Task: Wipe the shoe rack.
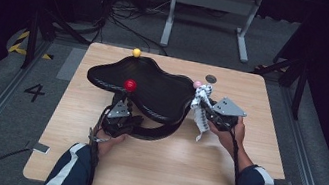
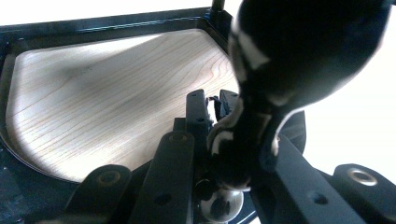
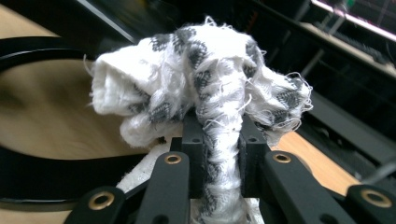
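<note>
**Black stand steadied while a cloth was brought to its top**

The black curvy board [image 1: 145,87] was kept on the wooden table [image 1: 159,173], tilted up on its stand. The left gripper [image 1: 121,108] was clamped shut on the stem of the red knob [image 1: 129,85], apparently to hold the board steady. The right gripper [image 1: 204,110] was closed tight on a bunched white-and-grey cloth [image 3: 201,88], held just beside the board's right edge near a pink ball [image 1: 197,84], probably so the surface could be wiped.
</note>
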### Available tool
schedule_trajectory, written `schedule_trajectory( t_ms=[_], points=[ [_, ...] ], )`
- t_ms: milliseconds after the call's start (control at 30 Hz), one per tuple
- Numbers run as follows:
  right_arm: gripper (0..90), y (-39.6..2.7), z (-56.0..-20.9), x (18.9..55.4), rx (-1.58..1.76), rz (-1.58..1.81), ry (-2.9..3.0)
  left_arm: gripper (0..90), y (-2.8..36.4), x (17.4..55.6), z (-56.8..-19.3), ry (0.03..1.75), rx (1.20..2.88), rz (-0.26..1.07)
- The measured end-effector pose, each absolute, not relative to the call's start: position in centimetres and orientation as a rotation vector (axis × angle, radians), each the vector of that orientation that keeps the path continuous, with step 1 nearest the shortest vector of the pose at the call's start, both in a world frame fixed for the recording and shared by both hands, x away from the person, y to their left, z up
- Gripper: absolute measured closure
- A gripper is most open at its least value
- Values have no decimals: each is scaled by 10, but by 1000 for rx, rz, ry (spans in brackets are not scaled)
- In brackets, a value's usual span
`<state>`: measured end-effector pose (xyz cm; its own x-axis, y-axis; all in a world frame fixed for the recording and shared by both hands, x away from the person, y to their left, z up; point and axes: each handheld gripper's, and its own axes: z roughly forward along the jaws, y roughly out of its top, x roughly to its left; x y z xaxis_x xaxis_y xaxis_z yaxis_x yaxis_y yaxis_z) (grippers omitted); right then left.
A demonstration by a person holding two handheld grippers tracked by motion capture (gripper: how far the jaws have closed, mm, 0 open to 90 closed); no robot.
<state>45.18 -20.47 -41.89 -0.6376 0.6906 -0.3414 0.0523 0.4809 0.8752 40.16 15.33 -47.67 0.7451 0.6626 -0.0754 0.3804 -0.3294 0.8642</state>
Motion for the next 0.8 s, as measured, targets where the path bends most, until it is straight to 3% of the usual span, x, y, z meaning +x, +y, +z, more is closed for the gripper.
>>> schedule_trajectory(
  t_ms=[433, 800],
  points=[
    [772, -210, -438, 486, 748, 1157, 2055, 826, 154, 402, -476, 795, 1963, 349],
    [775, -206, -423, 466, 626, 1148, 2060, 826, 154, 402, -477, 800, 1954, 354]
  ],
)
